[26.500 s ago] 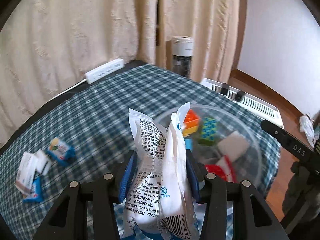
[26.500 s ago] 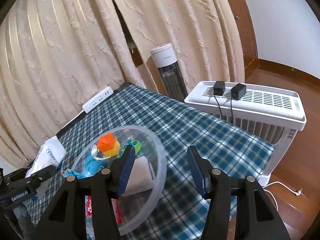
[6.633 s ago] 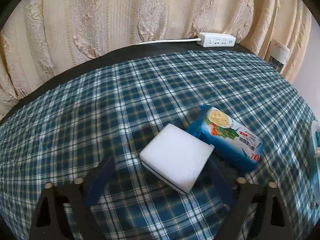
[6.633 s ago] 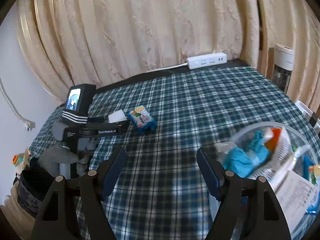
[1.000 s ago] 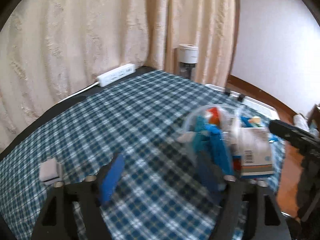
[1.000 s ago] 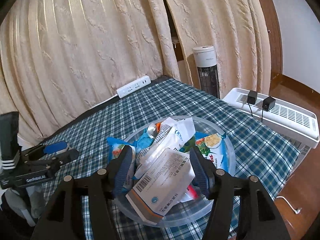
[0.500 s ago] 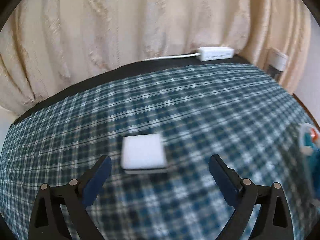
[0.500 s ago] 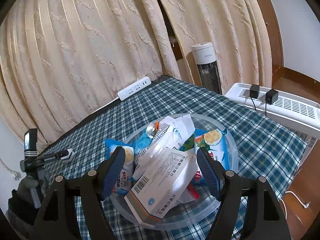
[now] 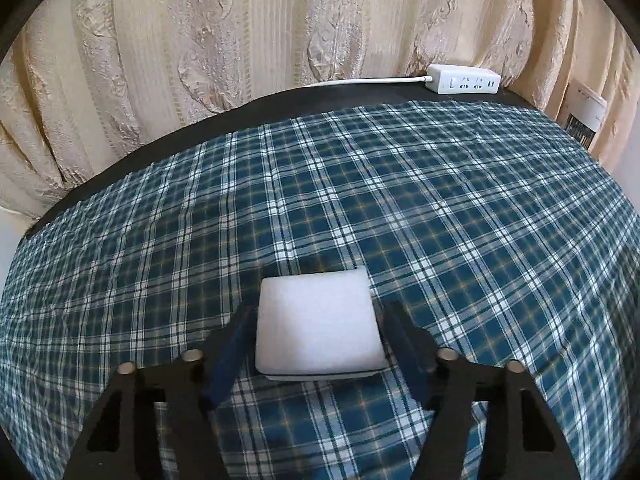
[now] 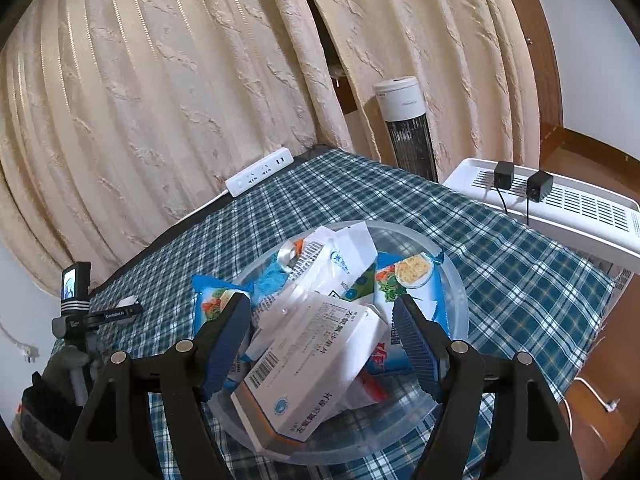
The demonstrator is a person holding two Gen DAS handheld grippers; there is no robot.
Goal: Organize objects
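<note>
A white sponge block lies flat on the blue plaid tablecloth. My left gripper is open, its two fingers on either side of the sponge, close to its edges. In the right wrist view a clear plastic bowl holds a white medicine box, blue snack packets, white sachets and a blue cloth. My right gripper is open and empty, just above the bowl's near side. The left gripper and the sponge show small at the far left there.
A white power strip lies at the table's back edge by the cream curtain. A tower fan and a white heater with two black plugs stand beyond the table's right side. The tablecloth's edge drops off at the right.
My left gripper has swung away from the bowl, moved in over the white sponge and narrowed around it. The right gripper has stayed over the bowl, open.
</note>
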